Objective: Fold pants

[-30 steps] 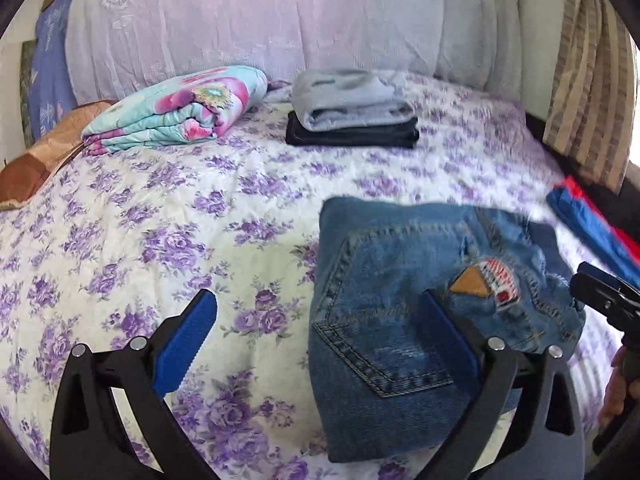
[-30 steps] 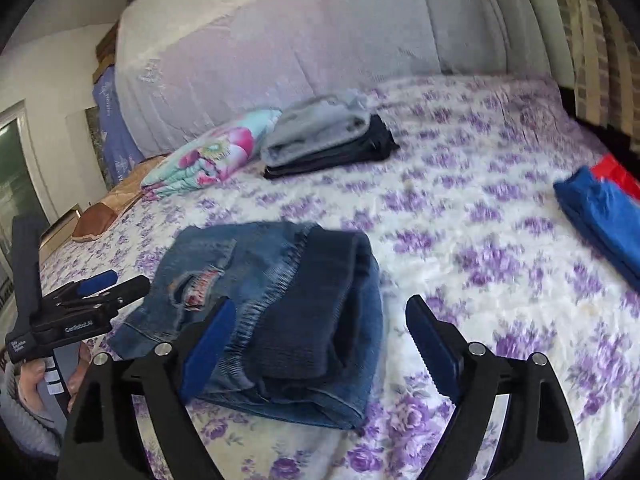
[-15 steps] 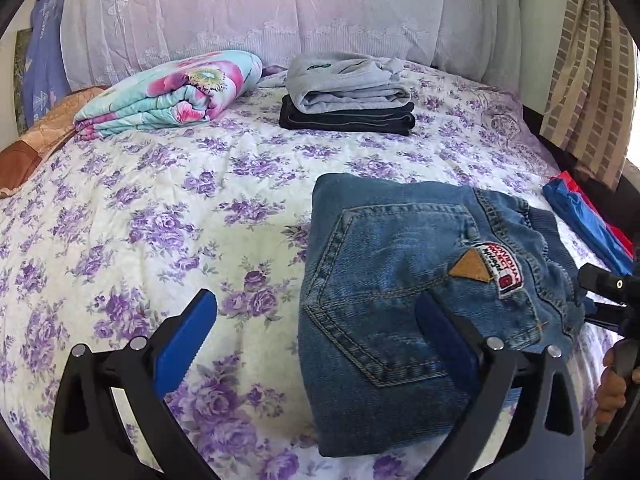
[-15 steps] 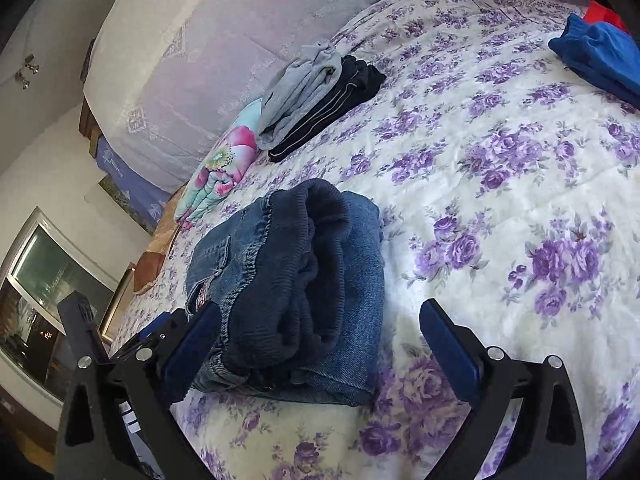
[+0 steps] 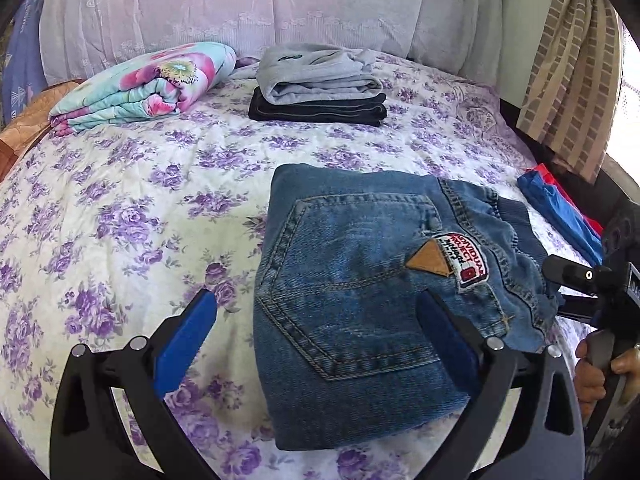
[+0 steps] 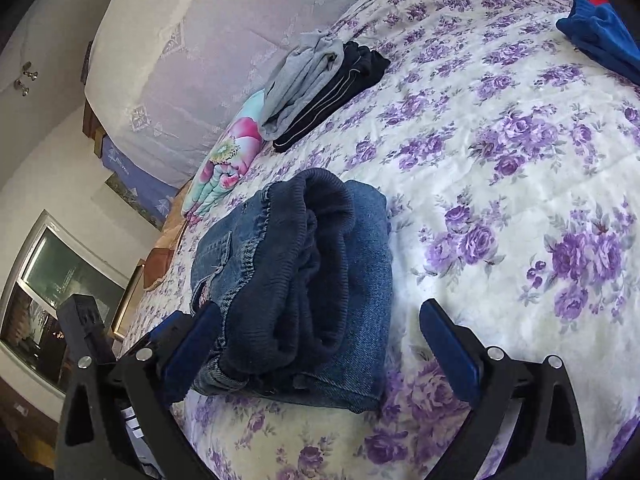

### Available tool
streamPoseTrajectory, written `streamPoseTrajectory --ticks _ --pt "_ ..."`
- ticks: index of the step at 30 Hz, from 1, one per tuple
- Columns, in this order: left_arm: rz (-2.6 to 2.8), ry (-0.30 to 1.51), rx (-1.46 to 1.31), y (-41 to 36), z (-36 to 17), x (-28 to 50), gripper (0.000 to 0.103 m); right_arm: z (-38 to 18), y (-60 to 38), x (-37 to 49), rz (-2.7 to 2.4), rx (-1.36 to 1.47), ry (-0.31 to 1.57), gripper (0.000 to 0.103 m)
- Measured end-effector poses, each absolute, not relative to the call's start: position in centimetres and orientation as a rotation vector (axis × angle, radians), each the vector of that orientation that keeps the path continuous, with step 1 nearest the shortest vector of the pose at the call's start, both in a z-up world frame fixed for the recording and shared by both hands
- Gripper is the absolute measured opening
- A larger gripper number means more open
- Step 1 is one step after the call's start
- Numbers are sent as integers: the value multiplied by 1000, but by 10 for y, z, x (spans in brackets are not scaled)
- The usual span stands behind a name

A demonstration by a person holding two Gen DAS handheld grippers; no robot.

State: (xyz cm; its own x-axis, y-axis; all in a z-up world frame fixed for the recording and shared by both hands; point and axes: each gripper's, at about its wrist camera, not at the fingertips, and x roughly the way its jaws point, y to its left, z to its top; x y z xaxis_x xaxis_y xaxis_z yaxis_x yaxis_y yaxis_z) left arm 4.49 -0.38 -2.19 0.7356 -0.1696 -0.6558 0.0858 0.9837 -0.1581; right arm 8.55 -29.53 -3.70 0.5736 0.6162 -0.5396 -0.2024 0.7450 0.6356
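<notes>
The blue jeans lie folded into a thick square on the floral bedspread, back pocket and patch facing up. My left gripper is open, its right finger over the jeans' near part, its left finger over the bedspread. In the right wrist view the jeans show their dark knit waistband end. My right gripper is open and straddles that end; its left finger is against the denim. The right gripper also shows in the left wrist view at the jeans' right edge.
A stack of folded grey and black pants sits at the back of the bed, next to a folded floral blanket. Blue and red clothes lie at the right edge. A curtain hangs at the right.
Both grippers have moved in closer to the folded jeans. The right wrist view has tilted and come down lower at the waistband end. The jeans have not changed shape.
</notes>
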Motion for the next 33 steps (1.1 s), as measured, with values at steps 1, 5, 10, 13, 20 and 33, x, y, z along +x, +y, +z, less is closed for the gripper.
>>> streamPoseTrajectory --ticks 1,5,10,13,20,33 --pt "-144 733 -126 -3 -22 46 98 -37 -294 87 512 553 832 100" --pt "-154 741 -141 -3 -25 49 98 -39 -290 93 526 558 839 100" --pt "-165 747 -160 -2 -29 53 99 -41 -284 96 538 547 845 100" --pt "-199 761 -199 1 -34 58 99 -43 -281 100 552 544 840 100" --pt "-407 889 -494 29 -64 82 99 -48 -277 110 580 529 842 100" --pt "-535 905 -418 10 -61 97 98 -48 -270 118 636 476 854 96"
